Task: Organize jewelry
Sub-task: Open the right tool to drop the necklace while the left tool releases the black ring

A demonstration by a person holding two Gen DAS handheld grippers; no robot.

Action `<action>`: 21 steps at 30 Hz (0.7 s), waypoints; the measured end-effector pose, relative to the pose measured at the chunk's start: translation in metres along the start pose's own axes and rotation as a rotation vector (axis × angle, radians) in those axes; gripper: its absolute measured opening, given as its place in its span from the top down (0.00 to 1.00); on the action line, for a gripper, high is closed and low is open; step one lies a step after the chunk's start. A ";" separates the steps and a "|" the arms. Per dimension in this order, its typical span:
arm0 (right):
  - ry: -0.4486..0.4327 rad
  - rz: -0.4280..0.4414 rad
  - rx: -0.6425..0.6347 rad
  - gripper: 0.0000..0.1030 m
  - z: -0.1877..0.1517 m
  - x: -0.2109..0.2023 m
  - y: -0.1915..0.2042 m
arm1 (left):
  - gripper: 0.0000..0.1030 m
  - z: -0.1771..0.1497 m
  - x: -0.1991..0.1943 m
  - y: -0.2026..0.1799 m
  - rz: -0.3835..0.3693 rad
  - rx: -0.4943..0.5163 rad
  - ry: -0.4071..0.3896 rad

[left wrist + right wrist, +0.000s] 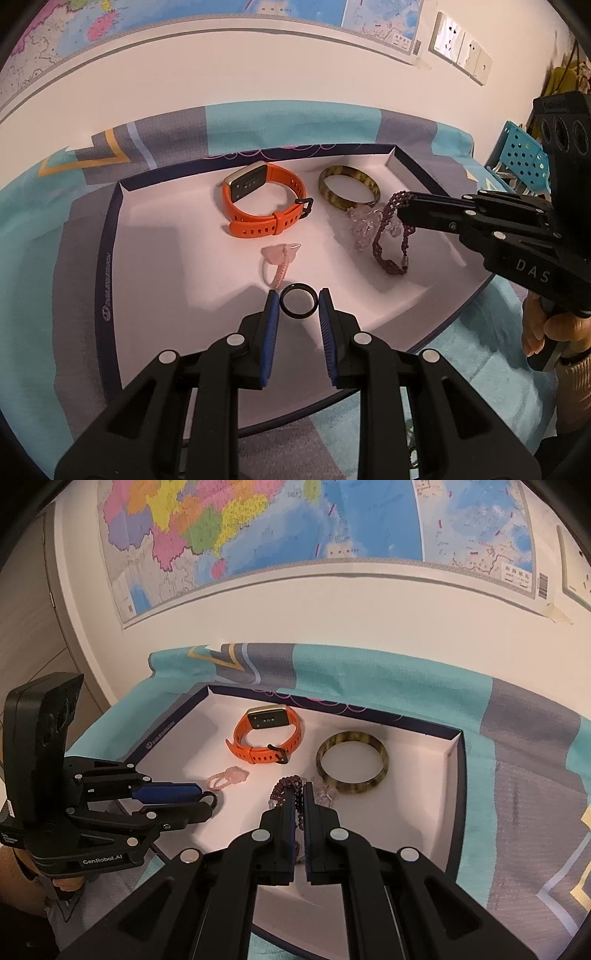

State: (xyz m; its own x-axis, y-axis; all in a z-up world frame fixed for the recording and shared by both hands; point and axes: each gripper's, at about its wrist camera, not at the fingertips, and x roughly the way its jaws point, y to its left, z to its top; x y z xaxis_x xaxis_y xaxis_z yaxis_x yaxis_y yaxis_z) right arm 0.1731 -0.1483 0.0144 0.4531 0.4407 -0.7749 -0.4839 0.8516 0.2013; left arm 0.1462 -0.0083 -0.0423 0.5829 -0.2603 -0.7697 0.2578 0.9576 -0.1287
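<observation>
This looks like a room in a home — a bedroom or study corner rather than a lab or shop. A large coloured wall map (258, 535) is taped to a plain cream wall (332, 609), with a strip of tape curling at its lower right corner. Beside it sits a row of white wall sockets (461, 50). The work surface is covered with a soft patterned cloth (295, 122) in turquoise and grey — bedding or a throw, by its folds. At the right edge stands a turquoise plastic basket (524, 155) with round holes. At the far left a wood-toned door (29, 627) shows.
</observation>
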 end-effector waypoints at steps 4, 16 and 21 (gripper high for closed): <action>0.017 0.007 -0.002 0.95 -0.001 0.006 0.001 | 0.78 0.001 0.004 0.001 0.006 -0.009 0.007; 0.017 0.002 0.015 0.91 -0.004 0.007 -0.001 | 0.68 -0.002 -0.007 0.001 0.035 -0.003 -0.027; -0.015 0.001 0.035 0.76 -0.006 -0.006 -0.005 | 0.65 -0.004 -0.023 -0.002 0.049 0.008 -0.063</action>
State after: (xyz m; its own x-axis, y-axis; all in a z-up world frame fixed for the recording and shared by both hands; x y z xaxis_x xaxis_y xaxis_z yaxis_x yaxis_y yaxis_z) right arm 0.1685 -0.1562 0.0144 0.4638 0.4456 -0.7657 -0.4585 0.8603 0.2230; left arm 0.1294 -0.0036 -0.0264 0.6422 -0.2211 -0.7340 0.2342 0.9683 -0.0868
